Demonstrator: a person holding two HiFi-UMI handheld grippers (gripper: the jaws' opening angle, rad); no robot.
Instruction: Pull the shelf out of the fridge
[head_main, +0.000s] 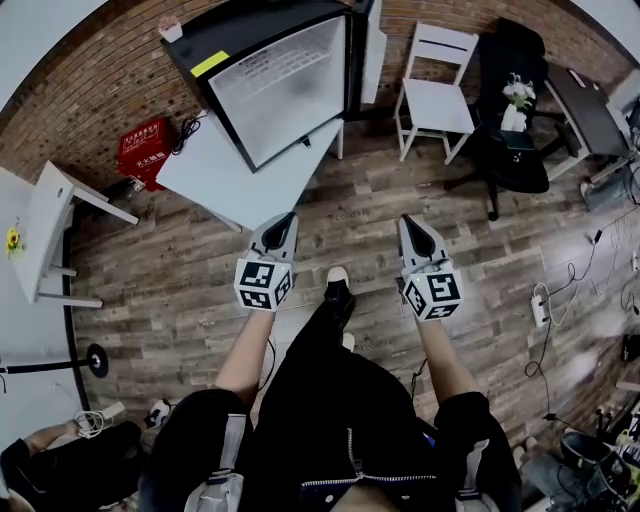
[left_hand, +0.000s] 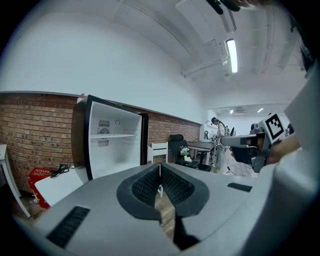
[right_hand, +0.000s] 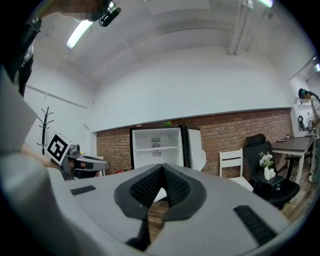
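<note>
The left gripper (head_main: 283, 220) and right gripper (head_main: 412, 224) are held empty, jaws pressed together, over the wooden floor (head_main: 190, 290). The open fridge (head_main: 280, 85) is seen at 12 o'clock, with its shelf (right_hand: 156, 148) seemingly seated inside.

Evenly bright under a ceiling lamp (left_hand: 231, 55) high above the fingers (left_hand: 145, 187); bends and darkens toward the edges, blurs close around the fingers.

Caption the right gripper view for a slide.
Shut, empty right gripper faces the open white fridge, its thin white shelf in place.
</note>
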